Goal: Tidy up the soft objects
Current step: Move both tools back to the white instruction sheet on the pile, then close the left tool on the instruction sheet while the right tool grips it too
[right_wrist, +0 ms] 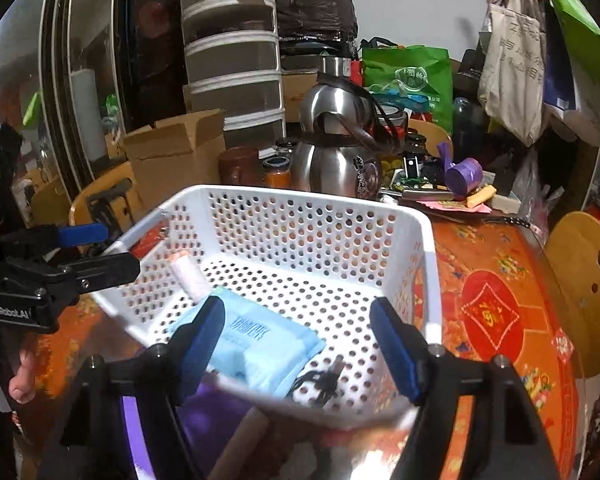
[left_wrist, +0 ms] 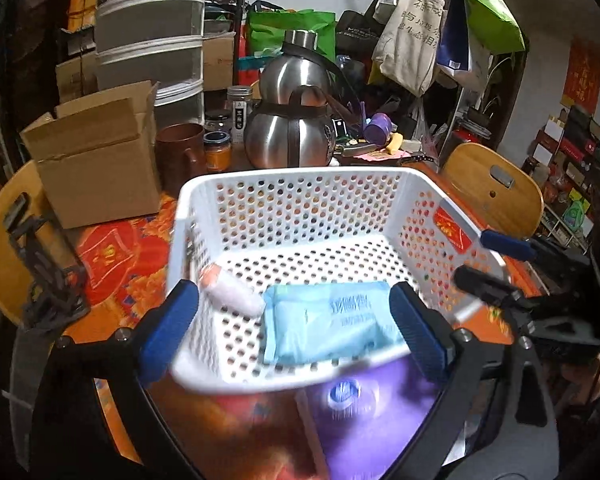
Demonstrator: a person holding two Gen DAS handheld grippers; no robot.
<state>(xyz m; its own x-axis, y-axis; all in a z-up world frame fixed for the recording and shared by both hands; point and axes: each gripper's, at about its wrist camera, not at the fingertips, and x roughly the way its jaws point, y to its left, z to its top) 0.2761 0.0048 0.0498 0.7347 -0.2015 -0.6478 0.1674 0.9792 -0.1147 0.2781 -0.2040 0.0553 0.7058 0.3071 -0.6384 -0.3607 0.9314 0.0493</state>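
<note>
A white perforated basket (left_wrist: 300,200) (right_wrist: 300,216) stands on the red-orange tablecloth. On its floor lie a light blue soft packet (left_wrist: 332,320) (right_wrist: 260,344) and a white roll with a pink end (left_wrist: 230,288) (right_wrist: 188,276). A small black item (right_wrist: 320,384) lies by the near wall. My left gripper (left_wrist: 294,332) (right_wrist: 120,250) hovers open over the basket's near rim, its blue pads clear of the packet. My right gripper (right_wrist: 298,346) (left_wrist: 472,256) is open too, holding nothing, at the basket's right side. A blurred purple pack (left_wrist: 360,412) (right_wrist: 208,404) lies on the table under both grippers.
Behind the basket stand two steel kettles (left_wrist: 292,136), a brown mug (left_wrist: 178,152), jars and an open cardboard box (left_wrist: 96,160). Wooden chair backs (left_wrist: 496,192) (right_wrist: 588,288) flank the table. Stacked drawers and hanging bags fill the back. A hand (right_wrist: 22,380) shows at the left edge.
</note>
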